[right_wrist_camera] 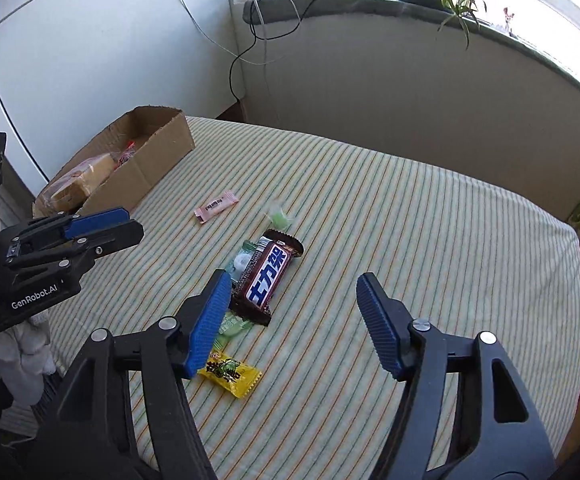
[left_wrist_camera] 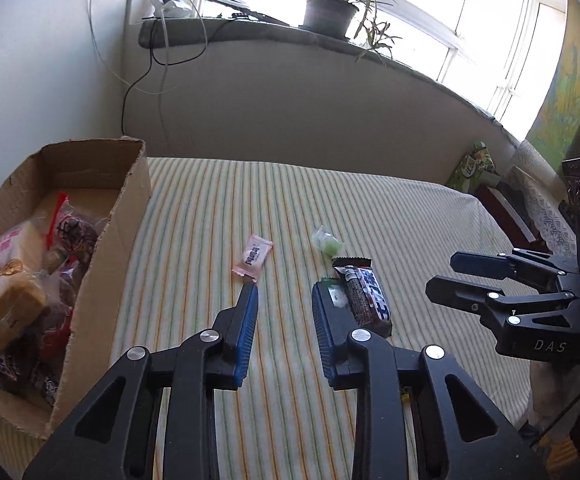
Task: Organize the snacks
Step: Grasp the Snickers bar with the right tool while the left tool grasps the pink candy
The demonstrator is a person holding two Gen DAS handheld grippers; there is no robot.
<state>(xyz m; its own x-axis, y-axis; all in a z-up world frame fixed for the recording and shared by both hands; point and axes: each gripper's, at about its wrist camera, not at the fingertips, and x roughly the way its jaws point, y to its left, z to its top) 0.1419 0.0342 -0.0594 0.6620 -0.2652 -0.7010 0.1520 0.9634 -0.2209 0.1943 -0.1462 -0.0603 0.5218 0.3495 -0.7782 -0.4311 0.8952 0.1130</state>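
On the striped bed cover, near its middle, lies the loose cluster of snacks: a brown chocolate bar (right_wrist_camera: 266, 278) resting partly over a pale green-and-white wrapped sweet (right_wrist_camera: 241, 260), a yellow candy (right_wrist_camera: 229, 374) nearer the front edge, a small green sweet (right_wrist_camera: 279, 216) just beyond the bar, and a pink sachet (right_wrist_camera: 215, 207) lying apart toward the cardboard box (right_wrist_camera: 145, 168). Box sits at the bed's left rear corner, already holding bread and several packets. Left tool (left_wrist_camera: 283, 292): fingers apart, holding nothing, hovering with the pink sachet just past its left fingertip and the bar beside its right finger. Right tool (right_wrist_camera: 290, 292): fingers wide apart, empty, above the bar and yellow candy. Judgement: sorting is partly done; five loose items remain. Risks: the bar overlaps the sweet beneath, so a close on the bar could drag or pinch both; the flat sachet and thin wrappers may slide on the soft cover instead of lifting; the two tools work near each other over the same cluster and could collide. Room: bed surface right of the cluster is open to its right edge; the path leftward to the box is unobstructed, though the torn near wall of the box must be cleared on entry.
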